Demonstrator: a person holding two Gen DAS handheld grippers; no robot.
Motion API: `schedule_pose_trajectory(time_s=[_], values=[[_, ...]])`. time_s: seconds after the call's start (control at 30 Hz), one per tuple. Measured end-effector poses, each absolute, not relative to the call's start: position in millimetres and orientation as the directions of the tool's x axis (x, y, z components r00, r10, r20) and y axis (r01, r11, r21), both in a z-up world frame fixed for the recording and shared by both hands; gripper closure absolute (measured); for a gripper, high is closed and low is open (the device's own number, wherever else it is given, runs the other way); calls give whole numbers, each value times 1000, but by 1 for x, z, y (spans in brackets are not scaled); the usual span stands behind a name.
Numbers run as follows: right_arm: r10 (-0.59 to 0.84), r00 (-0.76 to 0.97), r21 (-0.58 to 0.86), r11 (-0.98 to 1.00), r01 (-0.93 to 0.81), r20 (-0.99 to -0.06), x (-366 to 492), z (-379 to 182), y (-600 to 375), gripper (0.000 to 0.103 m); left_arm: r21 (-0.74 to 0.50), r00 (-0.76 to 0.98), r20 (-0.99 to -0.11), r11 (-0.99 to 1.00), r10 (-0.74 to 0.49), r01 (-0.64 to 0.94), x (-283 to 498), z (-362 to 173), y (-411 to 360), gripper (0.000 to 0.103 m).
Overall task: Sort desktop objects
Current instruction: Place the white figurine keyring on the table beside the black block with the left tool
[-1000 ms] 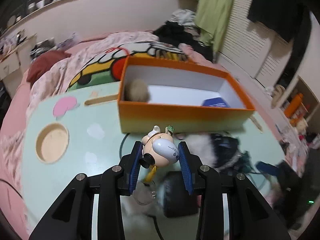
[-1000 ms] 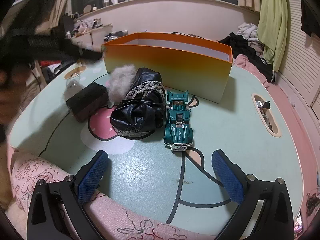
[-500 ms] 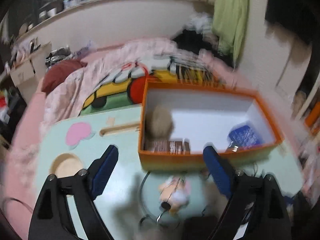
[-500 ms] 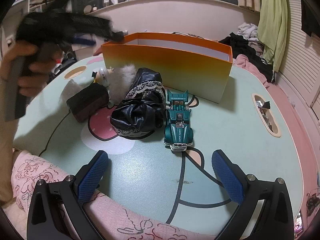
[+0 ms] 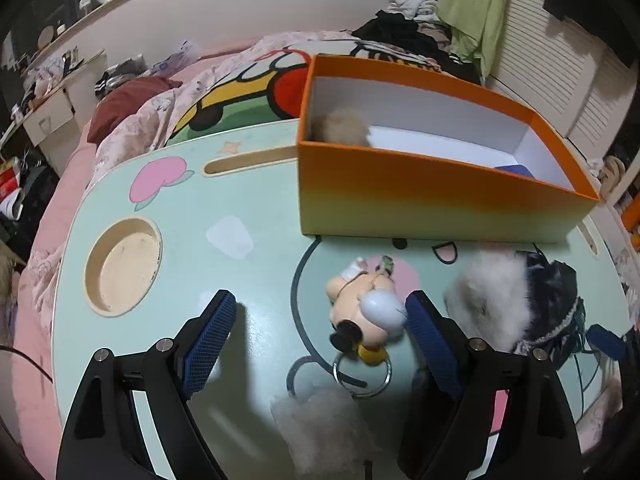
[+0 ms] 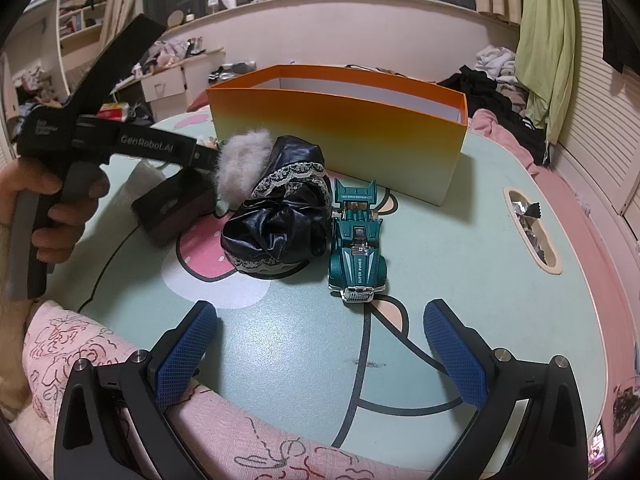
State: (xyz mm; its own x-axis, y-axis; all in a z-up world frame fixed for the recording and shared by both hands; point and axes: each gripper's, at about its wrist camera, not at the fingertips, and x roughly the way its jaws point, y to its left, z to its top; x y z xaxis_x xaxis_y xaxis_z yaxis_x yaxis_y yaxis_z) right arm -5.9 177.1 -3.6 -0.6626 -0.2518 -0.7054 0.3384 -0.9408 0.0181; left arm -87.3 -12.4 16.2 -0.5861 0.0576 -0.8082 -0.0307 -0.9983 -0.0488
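Released short of the orange box (image 5: 420, 200), the figurine keychain (image 5: 366, 316) lies on the worktop (image 5: 260, 280) between the left gripper's (image 5: 320, 320) parted fingers, ready for regrasping.

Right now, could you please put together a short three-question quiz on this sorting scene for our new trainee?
1. True or false: the left gripper is shut on the figurine keychain.
2. Which toy stands beside the black lace-trimmed bag, on the side away from the grey pompom? A) a yellow bus B) a teal toy car C) a red train
3. Fill in: a tan pompom lies inside the ____ box.

Key: 1 false, its jaws stand open with the keychain lying on the table between them, near one pad; 2 B; 3 orange.
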Motion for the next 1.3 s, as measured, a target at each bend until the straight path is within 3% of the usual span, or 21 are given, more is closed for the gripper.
schedule_pose_trajectory(time_s=[0.2, 0.27, 0.43, 0.57, 0.83, 1.07, 1.3], values=[[-252, -663, 18, -941, 338, -705, -6, -4, 177, 0, -196, -758, -634, -980, 156, -38, -69, 78, -29, 17], [-252, -663, 18, -941, 338, -705, -6, -4, 176, 0, -181, -779, -612, -983, 135, -28, -75, 92, -27, 16], [-253, -663, 19, -941, 339, -705, -6, -4, 177, 0, 58, -639, -767, -998, -59, 23, -142, 68, -5, 16], [-252, -663, 17, -941, 339, -705, -7, -4, 175, 0, 3, -605, -795, -997, -51, 80, -147, 56, -24, 16], [-253, -663, 18, -941, 339, -704, -7, -4, 175, 0, 5, -625, -779, -997, -55, 81, -115, 54, -35, 16], [-252, -664, 18, -941, 339, -704, -7, -4, 176, 0, -173, -771, -631, -984, 85, 33, -48, 93, -62, 16], [-251, -663, 17, -941, 338, -705, -7, -4, 176, 0, -19, -726, -682, -995, 86, -100, 31, 49, -48, 16]])
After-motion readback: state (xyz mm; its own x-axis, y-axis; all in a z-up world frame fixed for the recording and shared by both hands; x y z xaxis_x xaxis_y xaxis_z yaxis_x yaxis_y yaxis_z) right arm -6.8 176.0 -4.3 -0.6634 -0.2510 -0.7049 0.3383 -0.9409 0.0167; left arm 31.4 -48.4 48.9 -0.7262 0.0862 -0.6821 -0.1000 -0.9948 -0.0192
